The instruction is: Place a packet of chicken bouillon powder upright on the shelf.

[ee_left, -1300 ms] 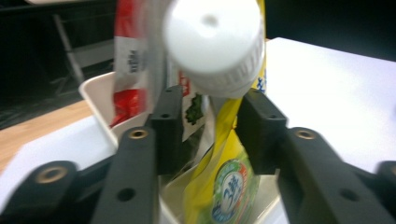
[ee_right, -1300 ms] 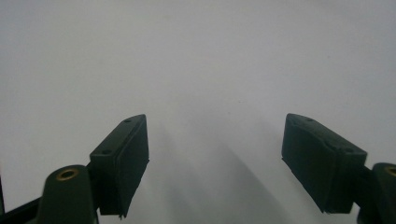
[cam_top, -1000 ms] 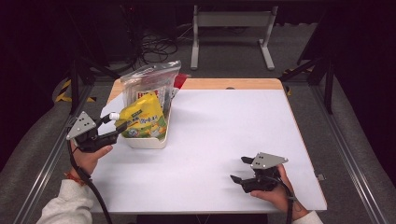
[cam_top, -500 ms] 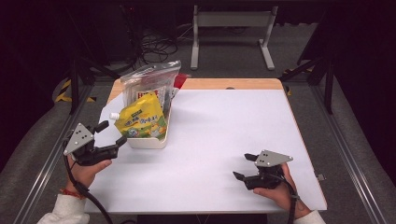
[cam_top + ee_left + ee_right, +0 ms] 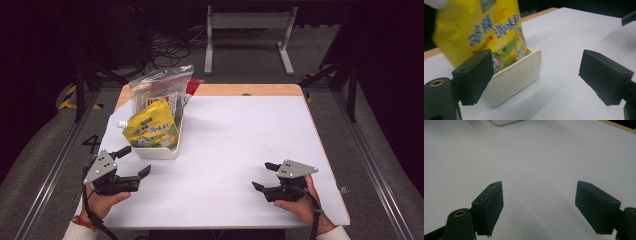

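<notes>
One yellow pouch (image 5: pixel 150 128) in one white bin (image 5: pixel 156 151); two grippers, left (image 5: pixel 135 161) just opening, right (image 5: pixel 266 176), jaws apart, empty.

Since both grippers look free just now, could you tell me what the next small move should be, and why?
Probably draw the left gripper a little farther from the white bin and rest it. Its jaws have just been opening with nothing between them, and the yellow pouch stands in the bin on its own. The right gripper waits open over bare table.

Left gripper (image 5: pixel 536 82), jaws just opened wide, nothing between them; yellow pouch (image 5: pixel 486 32) stands in the white tray (image 5: pixel 516 77) just ahead on the table (image 5: pixel 574 37).
</notes>
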A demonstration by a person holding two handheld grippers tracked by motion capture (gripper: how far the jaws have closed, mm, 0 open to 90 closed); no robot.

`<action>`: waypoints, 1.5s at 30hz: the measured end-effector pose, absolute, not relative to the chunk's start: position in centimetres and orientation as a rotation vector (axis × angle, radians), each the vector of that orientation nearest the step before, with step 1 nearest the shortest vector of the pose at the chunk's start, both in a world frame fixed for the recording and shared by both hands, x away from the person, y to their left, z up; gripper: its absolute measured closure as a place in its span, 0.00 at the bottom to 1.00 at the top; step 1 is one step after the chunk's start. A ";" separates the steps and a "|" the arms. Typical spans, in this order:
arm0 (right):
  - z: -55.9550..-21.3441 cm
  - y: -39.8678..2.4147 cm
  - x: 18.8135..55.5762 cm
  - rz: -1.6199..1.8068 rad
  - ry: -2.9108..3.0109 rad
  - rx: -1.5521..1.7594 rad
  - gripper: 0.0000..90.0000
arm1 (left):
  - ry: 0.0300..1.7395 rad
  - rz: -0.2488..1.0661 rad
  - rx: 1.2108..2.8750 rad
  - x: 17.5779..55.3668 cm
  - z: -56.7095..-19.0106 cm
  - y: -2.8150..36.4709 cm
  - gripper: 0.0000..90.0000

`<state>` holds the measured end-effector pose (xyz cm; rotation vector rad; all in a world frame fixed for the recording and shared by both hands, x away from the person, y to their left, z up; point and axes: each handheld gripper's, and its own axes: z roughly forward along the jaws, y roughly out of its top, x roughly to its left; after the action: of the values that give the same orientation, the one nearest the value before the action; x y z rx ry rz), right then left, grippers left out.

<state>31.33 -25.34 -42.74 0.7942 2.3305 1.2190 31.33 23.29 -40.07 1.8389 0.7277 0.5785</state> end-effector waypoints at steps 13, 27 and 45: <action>-42.6 -25.6 31.0 1.177 2.313 0.777 0.24 | 0.645 0.511 1.949 31.0 -41.7 19.5 0.14; -43.1 -27.4 29.9 1.103 2.294 0.794 0.22 | 0.554 0.444 2.056 31.2 -43.7 15.9 0.12; -43.9 -28.9 28.5 1.045 2.272 0.812 0.15 | 0.485 0.325 2.193 32.1 -45.8 12.2 0.09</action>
<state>28.54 -28.88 -43.92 0.8122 2.2724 1.0448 32.11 12.21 -45.75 2.1928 0.4848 0.3255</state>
